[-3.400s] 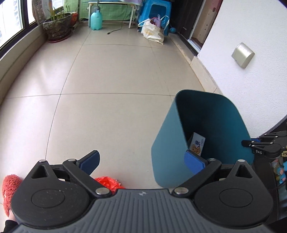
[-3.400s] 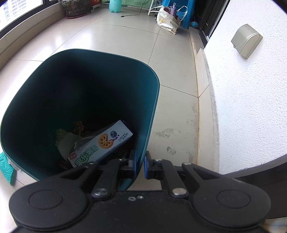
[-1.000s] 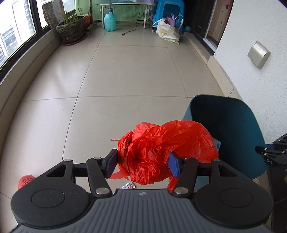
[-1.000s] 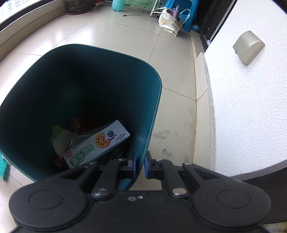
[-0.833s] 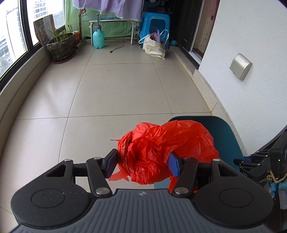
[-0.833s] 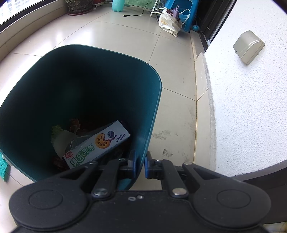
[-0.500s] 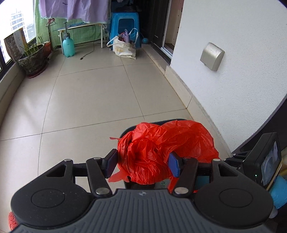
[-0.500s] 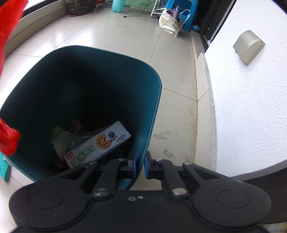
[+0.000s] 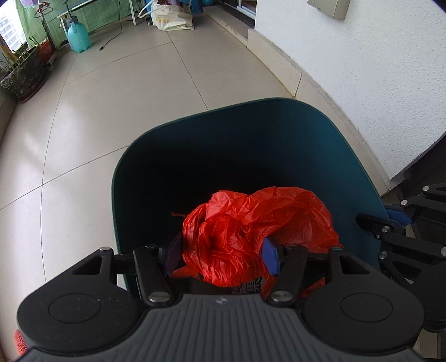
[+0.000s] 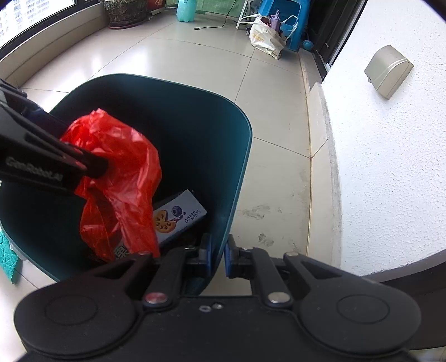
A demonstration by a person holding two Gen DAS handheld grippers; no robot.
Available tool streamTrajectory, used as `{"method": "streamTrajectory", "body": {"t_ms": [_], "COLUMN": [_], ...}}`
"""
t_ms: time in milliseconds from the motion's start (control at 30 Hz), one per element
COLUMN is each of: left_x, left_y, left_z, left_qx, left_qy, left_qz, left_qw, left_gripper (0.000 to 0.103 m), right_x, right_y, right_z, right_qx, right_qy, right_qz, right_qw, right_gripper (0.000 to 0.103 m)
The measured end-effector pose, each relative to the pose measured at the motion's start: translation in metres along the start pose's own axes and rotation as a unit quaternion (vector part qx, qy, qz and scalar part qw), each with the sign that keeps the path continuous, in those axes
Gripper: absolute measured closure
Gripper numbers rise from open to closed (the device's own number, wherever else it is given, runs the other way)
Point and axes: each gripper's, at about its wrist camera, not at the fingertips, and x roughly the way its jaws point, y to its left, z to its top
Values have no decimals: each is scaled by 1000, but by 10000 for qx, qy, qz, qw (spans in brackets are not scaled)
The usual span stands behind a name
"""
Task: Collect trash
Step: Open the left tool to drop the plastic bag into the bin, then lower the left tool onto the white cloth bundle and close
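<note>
Two handheld grippers work at one dark teal trash bin (image 9: 329, 144) that stands on a pale tiled floor (image 9: 117, 92) beside a white textured wall (image 9: 370, 55). The left gripper (image 9: 221, 254) has its two blue-padded jaws closed partway around one crumpled red plastic bag (image 9: 251, 228), pinching it at the middle. The bag bulges out above and to the right of the jaws and hangs over the open mouth of the bin, its lower folds dipping below the rim line inside. From the right wrist view the same bag (image 10: 120, 178) dangles from the left gripper's black arm, which enters from the left edge, and it partly covers one snack box (image 10: 178, 215) lying at the bottom of the bin (image 10: 237, 172); the box is white with an orange cartoon figure and printed characters. Other dark scraps lie under the box, too shadowed to count. The right gripper (image 10: 218, 260) has its two jaws pressed close on the bin's near wall, one pad inside and one outside, gripping the rim. On the wall sits one grey outlet cover (image 10: 387, 71). Far across the floor stand one turquoise spray bottle (image 9: 78, 37), one potted plant (image 9: 23, 76), one cream tote bag (image 9: 170, 18) and one blue stool (image 10: 284, 16).
</note>
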Motion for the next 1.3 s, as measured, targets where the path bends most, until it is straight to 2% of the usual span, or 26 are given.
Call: {"method": "streamTrajectory", "body": {"t_ms": [133, 367, 600, 667, 1000, 1133, 1300], "left_x": [19, 30, 23, 14, -49, -81, -115], "left_y": [0, -1, 2, 3, 21, 36, 77], "left_z": [-2, -4, -6, -8, -20, -30, -53], "left_qx": [-9, -63, -158, -179, -241, -353, -636], "left_qy": [247, 401, 303, 201, -365, -620, -870], "left_qz": [-102, -225, -327, -388, -715, -702, -526], "left_qw": [9996, 9989, 9989, 9989, 9965, 9950, 9928], "left_gripper": [43, 35, 33, 24, 22, 20, 17], "right_x": [0, -1, 0, -1, 3, 4, 5], "right_y": [-1, -1, -1, -1, 1, 1, 3], "right_z": [0, -1, -2, -2, 1, 1, 2], "right_qx": [-18, -18, -22, -21, -30, -53, -62], "right_qy": [-11, -18, -15, -16, 58, 72, 88], "right_qz": [11, 30, 28, 27, -9, -41, -78], "right_qw": [10000, 10000, 10000, 10000, 10000, 10000, 9999], "right_gripper": [95, 94, 94, 94, 94, 94, 94]}}
